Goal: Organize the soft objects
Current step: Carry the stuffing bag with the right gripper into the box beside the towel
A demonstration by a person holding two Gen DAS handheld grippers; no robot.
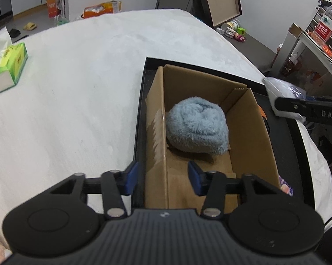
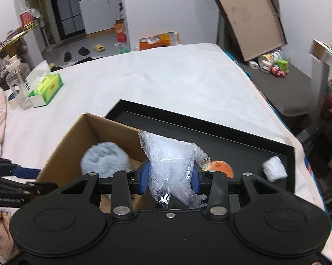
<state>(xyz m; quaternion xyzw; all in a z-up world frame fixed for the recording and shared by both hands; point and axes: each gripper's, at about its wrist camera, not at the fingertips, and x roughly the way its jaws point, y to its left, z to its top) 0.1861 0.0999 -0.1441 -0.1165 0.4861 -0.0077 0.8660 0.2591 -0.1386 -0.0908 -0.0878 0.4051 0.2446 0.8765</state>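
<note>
A: Left gripper (image 1: 162,180)?
B: Jaws apart astride the brown cardboard box (image 1: 250,119) wall; fluffy blue rolled towel (image 1: 197,128) inside.
A: Right gripper (image 2: 170,176)?
B: Clamped on a crinkly clear plastic packet (image 2: 170,156).

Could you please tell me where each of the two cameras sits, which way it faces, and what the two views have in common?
Left wrist: sits on the left gripper, looks down into the cardboard box at the blue towel; its jaws straddle the box's left wall, gripping nothing; the right gripper's finger shows at right.
Right wrist: sits on the right gripper, looks down across the black tray; its jaws are shut on a clear bag; the left gripper's finger shows at left.
Shared: box, towel, tray, bag, tissue box, white bed.
</note>
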